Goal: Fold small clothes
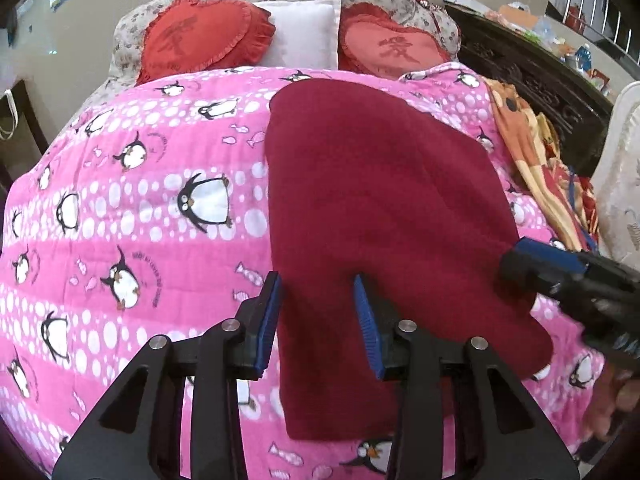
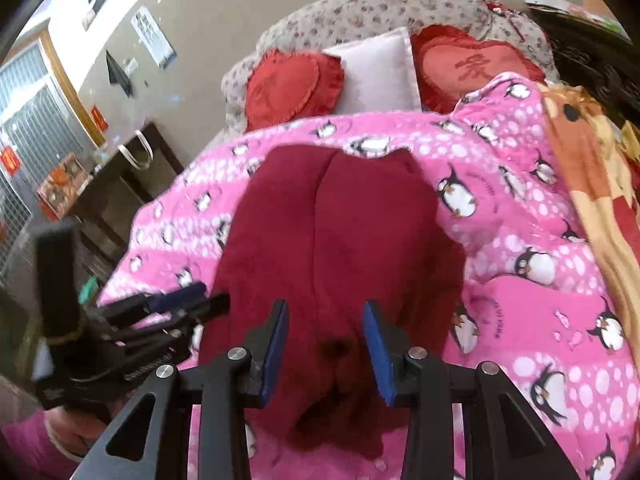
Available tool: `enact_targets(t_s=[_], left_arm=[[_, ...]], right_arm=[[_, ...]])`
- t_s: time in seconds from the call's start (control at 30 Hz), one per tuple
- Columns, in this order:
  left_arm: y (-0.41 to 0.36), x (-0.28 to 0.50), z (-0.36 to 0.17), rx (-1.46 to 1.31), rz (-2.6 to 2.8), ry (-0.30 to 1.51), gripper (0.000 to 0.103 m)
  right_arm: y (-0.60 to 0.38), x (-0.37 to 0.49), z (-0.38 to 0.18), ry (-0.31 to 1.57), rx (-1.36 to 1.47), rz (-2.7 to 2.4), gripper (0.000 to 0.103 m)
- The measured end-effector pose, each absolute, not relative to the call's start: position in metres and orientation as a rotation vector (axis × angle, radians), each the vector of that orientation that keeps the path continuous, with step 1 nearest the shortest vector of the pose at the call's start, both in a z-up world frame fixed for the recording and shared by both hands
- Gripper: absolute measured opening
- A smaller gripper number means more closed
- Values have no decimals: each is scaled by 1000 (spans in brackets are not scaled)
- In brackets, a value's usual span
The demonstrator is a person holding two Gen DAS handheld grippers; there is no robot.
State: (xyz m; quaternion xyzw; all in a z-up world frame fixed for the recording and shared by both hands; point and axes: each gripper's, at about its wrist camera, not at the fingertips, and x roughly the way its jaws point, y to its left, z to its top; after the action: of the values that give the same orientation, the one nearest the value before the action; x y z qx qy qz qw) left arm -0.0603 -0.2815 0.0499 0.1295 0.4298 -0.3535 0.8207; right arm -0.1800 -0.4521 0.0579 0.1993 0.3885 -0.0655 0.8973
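One dark red garment (image 1: pixel 384 208) lies spread on the bed, on one pink penguin quilt (image 1: pixel 132 208). At the far end there are three cushions: two red heart-shaped cushions, one on the left (image 1: pixel 200 36) and one on the right (image 1: pixel 392 46), and one white pillow (image 1: pixel 304 32) between them. One orange patterned blanket (image 1: pixel 528 140) lies along the quilt's right side. Two grippers are in view, the left gripper (image 1: pixel 318 304) and the right gripper (image 2: pixel 326 332), each with two blue-padded jaws standing apart.
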Motion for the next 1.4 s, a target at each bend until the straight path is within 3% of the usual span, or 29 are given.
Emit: enact_targets(t_s=[0.3,0.6,0.7,0.77,0.87,1.0,1.13,1.3,1.33,1.4], left_arm=[[-295,-54,40,269,-756,916,56],[-291,-52,38,227,-766,960,59],[-281,-51,44,196,-797,970,59],[-273,-45,45,148,-833,978,59],[-266,-33,39,74,-859,1026,60],[-266,-21,26,-24,-901,1101,73],[-276,-15,11,-71,-930,1159,79],[-287,-11,4,-110,-967,1182,83],[-289,-12,5,-104,-976,1178,82],[-292,-16,9,-79,-980,1159,76]], right_arm=[[-477,-182,25,816,459,-154,32],[-471,-189,26,808,467,-174,34],[-478,-204,34,755,552,-172,48],[-484,-216,35,718,593,-190,63],[-495,-220,28,711,626,-188,74],[-506,-210,11,707,700,-140,82],[-521,-194,-12,695,790,-79,89],[-515,-178,-9,688,753,-32,84],[-514,-177,-8,685,756,-25,68],[-508,-176,0,688,732,-34,57]])
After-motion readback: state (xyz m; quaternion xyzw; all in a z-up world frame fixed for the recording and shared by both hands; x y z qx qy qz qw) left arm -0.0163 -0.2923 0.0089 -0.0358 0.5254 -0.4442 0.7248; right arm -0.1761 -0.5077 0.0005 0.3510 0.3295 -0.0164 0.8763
